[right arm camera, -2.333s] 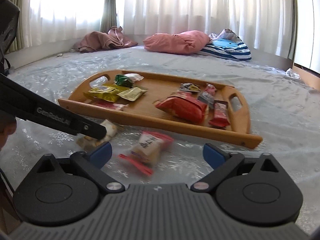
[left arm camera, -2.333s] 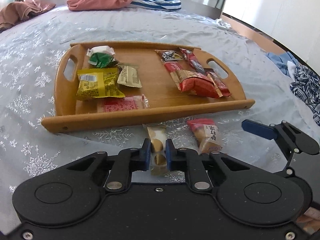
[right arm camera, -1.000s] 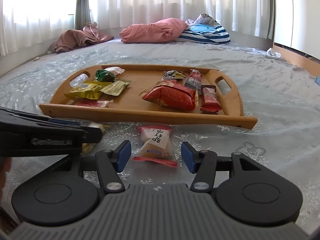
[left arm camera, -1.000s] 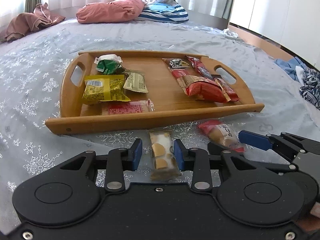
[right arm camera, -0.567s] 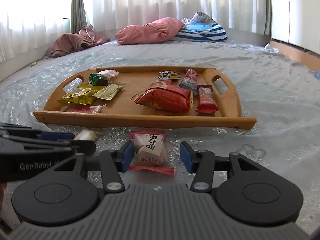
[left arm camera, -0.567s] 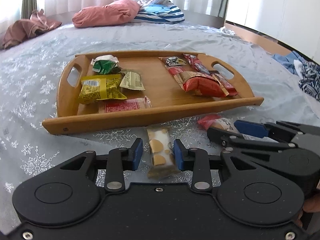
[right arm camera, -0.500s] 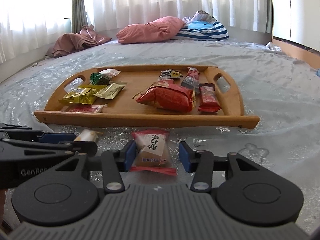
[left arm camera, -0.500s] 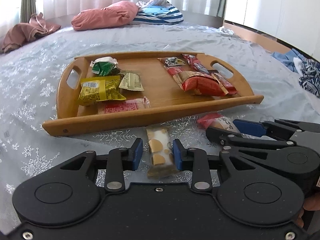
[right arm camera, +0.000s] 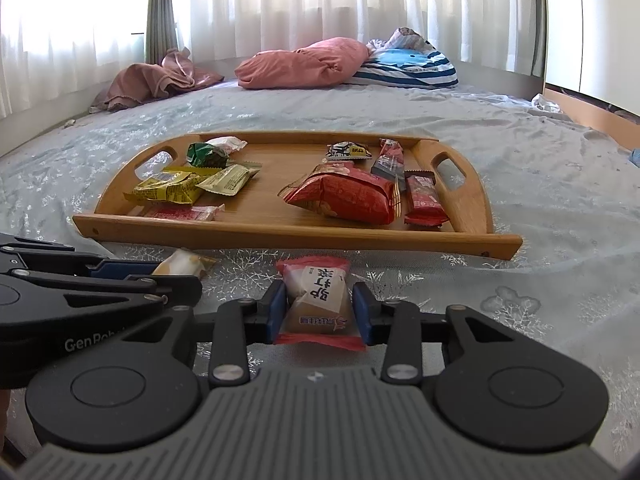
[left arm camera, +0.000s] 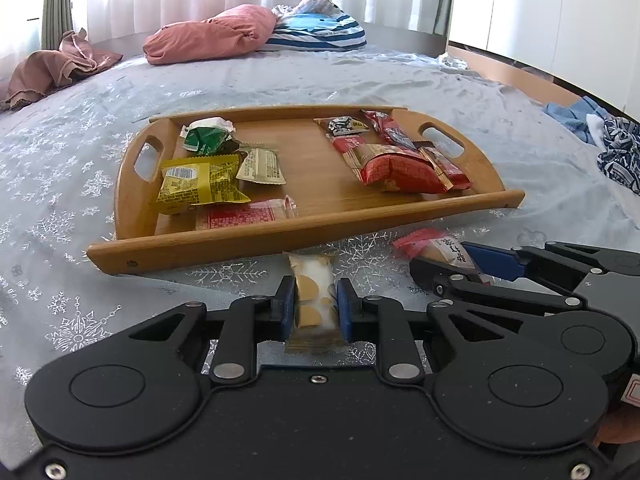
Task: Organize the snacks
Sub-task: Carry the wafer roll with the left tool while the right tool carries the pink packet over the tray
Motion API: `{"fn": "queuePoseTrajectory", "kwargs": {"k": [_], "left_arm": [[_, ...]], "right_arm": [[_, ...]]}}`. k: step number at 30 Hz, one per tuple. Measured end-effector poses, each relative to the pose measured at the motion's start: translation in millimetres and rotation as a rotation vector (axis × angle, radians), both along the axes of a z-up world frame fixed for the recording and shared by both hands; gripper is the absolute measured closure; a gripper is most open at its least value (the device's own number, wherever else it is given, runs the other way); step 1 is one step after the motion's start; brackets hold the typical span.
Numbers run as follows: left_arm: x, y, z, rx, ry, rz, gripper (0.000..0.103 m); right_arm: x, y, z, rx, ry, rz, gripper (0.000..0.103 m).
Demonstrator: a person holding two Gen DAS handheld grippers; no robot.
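At the bottom centre of the left wrist view, the left gripper (left arm camera: 314, 312) has its blue pads pressed on one cream biscuit packet (left arm camera: 313, 302) lying on the bedspread (left arm camera: 60, 184). Low in the right wrist view, the right gripper (right arm camera: 320, 312) is closing around one red-edged cake packet (right arm camera: 318, 300), pads against its sides. Behind both, mid-frame, one wooden tray (right arm camera: 280, 232) holds about ten snack packets in two groups

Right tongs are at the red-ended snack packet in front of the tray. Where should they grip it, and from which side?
Grip the red-ended packet across its plump middle, on the two long sides, coming from the near end along its length. It lies flat on the bedspread, pointing toward the tray; its crimped red ends are thin. The right tongs straddle it so, jaws closing.
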State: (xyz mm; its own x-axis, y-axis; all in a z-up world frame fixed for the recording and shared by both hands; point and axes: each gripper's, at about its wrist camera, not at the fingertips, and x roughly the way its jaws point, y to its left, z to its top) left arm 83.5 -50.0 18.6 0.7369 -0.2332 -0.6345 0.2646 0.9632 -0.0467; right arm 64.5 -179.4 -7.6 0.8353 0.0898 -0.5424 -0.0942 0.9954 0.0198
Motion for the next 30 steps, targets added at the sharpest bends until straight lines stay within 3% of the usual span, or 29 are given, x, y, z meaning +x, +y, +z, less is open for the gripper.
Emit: {"fn": "queuePoseTrajectory", "kwargs": {"k": [12,30], "left_arm": [[-3.6,2.8,5.9,-0.006,-0.002,0.003,0.082],[0.3,4.8,-1.5,-0.003,0.013,0.020,0.082]], "right_arm": [[-4.3,3.3,4.2,-0.005,-0.010,0.001,0.067],[4.6,7.9,-4.2,-0.028,0.023,-0.014,0.058]]}}
